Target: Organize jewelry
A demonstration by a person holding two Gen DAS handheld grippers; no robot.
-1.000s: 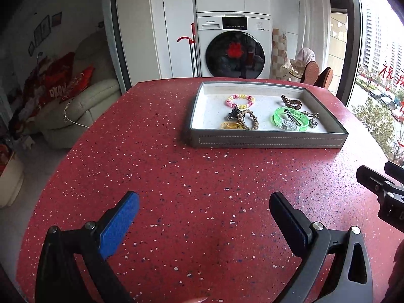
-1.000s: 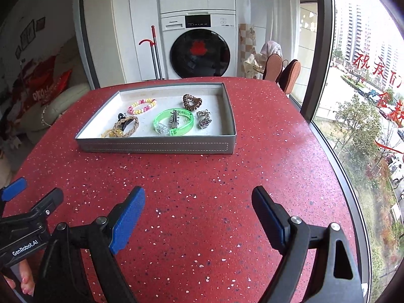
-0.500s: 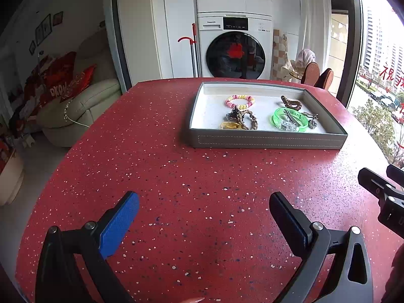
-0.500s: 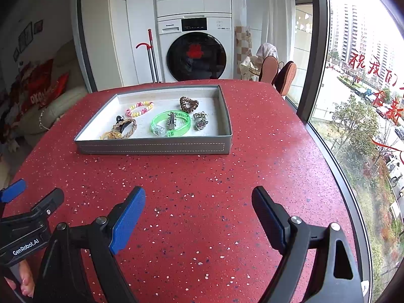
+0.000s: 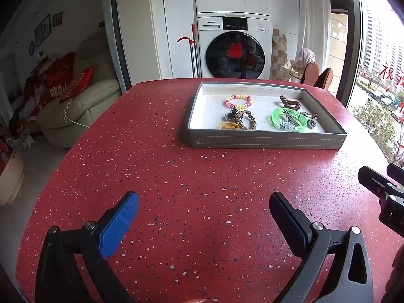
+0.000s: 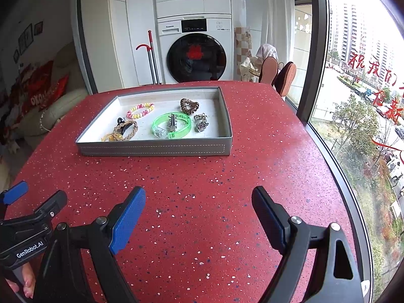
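A grey tray (image 5: 265,142) (image 6: 154,149) sits on the red speckled table. In it lie a pink-yellow bead bracelet (image 5: 238,101) (image 6: 140,110), a brown spiral hair tie (image 5: 290,102) (image 6: 189,106), a green bangle (image 5: 287,121) (image 6: 171,126) with a metal clip on it, a braided tan band (image 5: 246,122) (image 6: 125,132) with a black claw clip, and silver clips (image 6: 201,123). My left gripper (image 5: 203,213) is open and empty, well short of the tray. My right gripper (image 6: 198,208) is open and empty, also short of it.
The red table (image 5: 176,176) curves away at left and near edges. A window (image 6: 353,101) runs along the right side. A washing machine (image 5: 233,48) stands behind the table and a cream sofa (image 5: 75,106) to the left. Each gripper shows at the other view's edge.
Both grippers have drawn back slightly from the tray and stayed open. The tray's contents have not moved.
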